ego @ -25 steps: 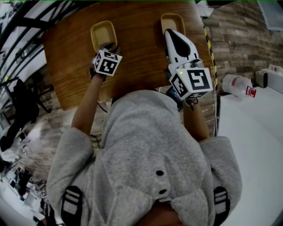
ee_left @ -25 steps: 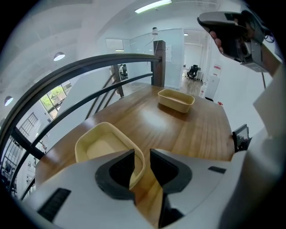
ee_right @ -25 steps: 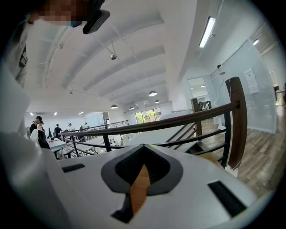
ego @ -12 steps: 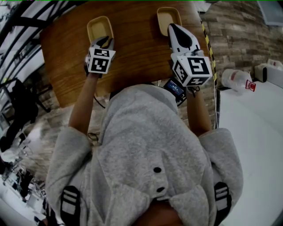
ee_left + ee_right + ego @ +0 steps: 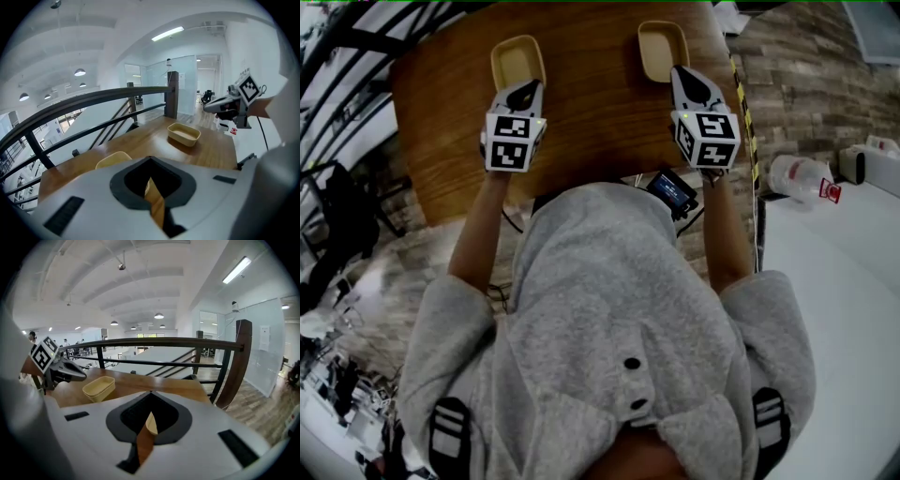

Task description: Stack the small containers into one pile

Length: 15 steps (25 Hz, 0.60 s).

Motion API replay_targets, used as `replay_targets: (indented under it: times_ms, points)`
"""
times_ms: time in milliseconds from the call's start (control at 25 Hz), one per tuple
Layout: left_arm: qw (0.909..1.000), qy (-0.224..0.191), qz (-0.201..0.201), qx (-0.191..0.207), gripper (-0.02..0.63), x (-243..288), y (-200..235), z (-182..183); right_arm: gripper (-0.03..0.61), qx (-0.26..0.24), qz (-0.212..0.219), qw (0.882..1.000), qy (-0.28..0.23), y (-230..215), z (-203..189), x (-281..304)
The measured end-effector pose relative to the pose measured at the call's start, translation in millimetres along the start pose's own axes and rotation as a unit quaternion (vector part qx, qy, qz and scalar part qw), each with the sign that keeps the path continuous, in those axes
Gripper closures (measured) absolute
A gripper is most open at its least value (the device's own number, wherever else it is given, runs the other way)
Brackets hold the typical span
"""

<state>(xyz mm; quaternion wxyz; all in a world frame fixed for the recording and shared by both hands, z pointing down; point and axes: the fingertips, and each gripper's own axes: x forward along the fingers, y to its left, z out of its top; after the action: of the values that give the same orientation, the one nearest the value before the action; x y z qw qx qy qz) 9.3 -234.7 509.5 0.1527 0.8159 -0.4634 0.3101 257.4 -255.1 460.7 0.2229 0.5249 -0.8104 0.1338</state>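
Observation:
Two small yellow containers stand on the wooden table [image 5: 591, 122], one at the left [image 5: 517, 60] and one at the right [image 5: 661, 47]. My left gripper [image 5: 525, 92] is shut and empty, its tip just short of the left container's near rim. My right gripper [image 5: 683, 73] is shut and empty too, its tip by the near right corner of the right container. In the left gripper view the near container [image 5: 114, 159] peeks out behind the closed jaws, with the other container [image 5: 184, 134] further off. In the right gripper view the left container [image 5: 99, 388] stands across the table.
A dark metal railing [image 5: 93, 101] runs along the table's far side. A small dark device [image 5: 672, 192] hangs at the table's near edge. To the right a white counter [image 5: 844, 281] holds a clear plastic cup [image 5: 802, 178]. The table's right edge carries striped tape [image 5: 744, 112].
My left gripper's jaws went from open to shut, with nothing between them. My right gripper shifted a little to the right and further from me, and stayed shut.

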Motion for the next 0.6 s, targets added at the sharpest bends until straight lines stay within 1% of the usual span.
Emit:
replay_targets:
  times_ms: [120,200,240,280,320,400,480,600]
  points:
    - [0.9997,-0.021,-0.001,-0.013,0.601,-9.8,2.4,6.5,0.569,-0.033,0.003,0.999,0.029,3.1,-18.7,10.0]
    - [0.9991,-0.034,0.001,-0.025,0.601,-15.0,4.0,8.5,0.568,-0.049,0.015,0.997,0.053,6.1,-32.2,16.4]
    - [0.9988,-0.038,0.002,-0.030,0.601,-17.2,4.5,9.1,0.531,-0.052,0.024,0.996,0.064,7.4,-38.5,19.0]
    - [0.9985,-0.041,0.004,-0.035,0.601,-19.2,5.5,9.7,0.474,-0.053,0.032,0.995,0.074,8.5,-43.7,21.7]
    - [0.9982,-0.044,0.007,-0.040,0.601,-20.9,7.2,10.1,0.451,-0.055,0.038,0.994,0.081,9.0,-47.5,24.6]
    - [0.9975,-0.048,0.009,-0.051,0.601,-23.8,10.1,10.3,0.451,-0.070,0.041,0.992,0.092,8.7,-53.6,29.7]
    - [0.9967,-0.050,0.009,-0.063,0.601,-25.5,10.3,9.4,0.451,-0.097,0.041,0.989,0.105,8.1,-62.7,33.7]
    - [0.9964,-0.047,0.011,-0.069,0.601,-26.5,10.3,6.9,0.454,-0.127,0.041,0.982,0.135,8.0,-79.6,39.0]
